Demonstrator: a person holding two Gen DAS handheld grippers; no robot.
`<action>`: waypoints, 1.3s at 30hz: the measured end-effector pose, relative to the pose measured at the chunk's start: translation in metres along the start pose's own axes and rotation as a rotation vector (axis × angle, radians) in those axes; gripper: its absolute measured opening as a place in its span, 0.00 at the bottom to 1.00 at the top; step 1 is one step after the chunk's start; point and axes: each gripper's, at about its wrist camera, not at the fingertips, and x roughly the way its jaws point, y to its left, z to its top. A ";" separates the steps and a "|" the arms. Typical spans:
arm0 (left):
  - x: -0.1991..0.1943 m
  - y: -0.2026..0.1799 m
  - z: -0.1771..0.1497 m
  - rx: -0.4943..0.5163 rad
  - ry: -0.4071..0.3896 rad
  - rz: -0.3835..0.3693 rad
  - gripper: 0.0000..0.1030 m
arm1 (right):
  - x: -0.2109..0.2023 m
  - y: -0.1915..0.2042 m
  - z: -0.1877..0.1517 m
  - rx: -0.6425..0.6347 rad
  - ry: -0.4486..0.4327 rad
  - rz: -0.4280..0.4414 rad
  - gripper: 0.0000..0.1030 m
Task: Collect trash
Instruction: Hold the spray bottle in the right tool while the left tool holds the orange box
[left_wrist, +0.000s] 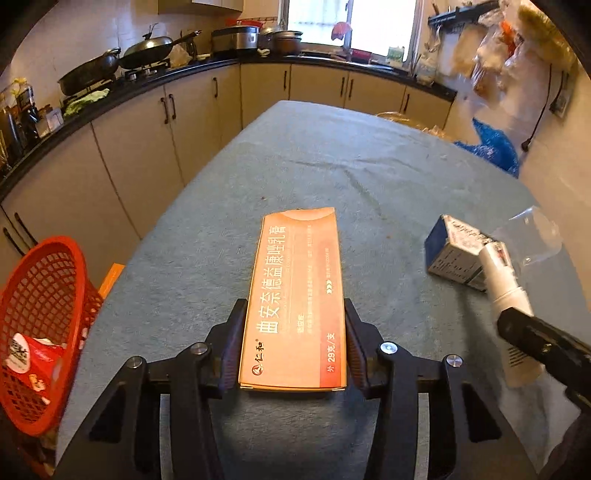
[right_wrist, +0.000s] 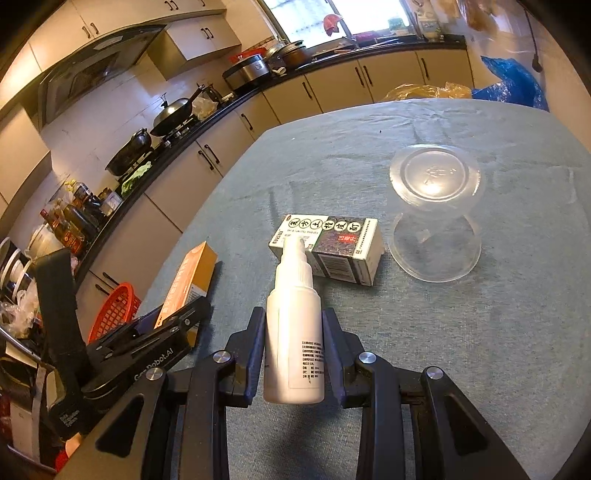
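My left gripper (left_wrist: 293, 314) is shut on a long orange medicine box (left_wrist: 295, 299), held just above the blue-grey tablecloth (left_wrist: 332, 158). My right gripper (right_wrist: 293, 325) is shut on a white spray bottle (right_wrist: 293, 332); the bottle also shows in the left wrist view (left_wrist: 506, 288). Ahead of the bottle lies a small blue-and-white medicine box (right_wrist: 332, 251), also in the left wrist view (left_wrist: 454, 254). A clear plastic cup (right_wrist: 436, 218) stands upside down to its right. A red mesh basket (left_wrist: 40, 325) with a red wrapper inside sits off the table's left edge.
Kitchen counter with woks (left_wrist: 110, 62) and pots curves along the left and back. Blue plastic bag (right_wrist: 513, 81) and yellow bag (right_wrist: 428, 90) lie beyond the table's far edge. The left gripper body (right_wrist: 140, 350) sits left in the right wrist view.
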 end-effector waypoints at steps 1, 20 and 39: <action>-0.002 0.003 0.000 -0.007 -0.015 -0.012 0.46 | 0.001 0.001 0.000 -0.004 -0.001 0.000 0.32; -0.012 0.004 -0.001 -0.006 -0.069 -0.079 0.46 | 0.010 0.017 -0.004 -0.075 -0.004 -0.029 0.32; -0.018 0.004 -0.004 0.018 -0.089 -0.053 0.46 | 0.007 0.016 -0.010 -0.060 -0.022 -0.050 0.32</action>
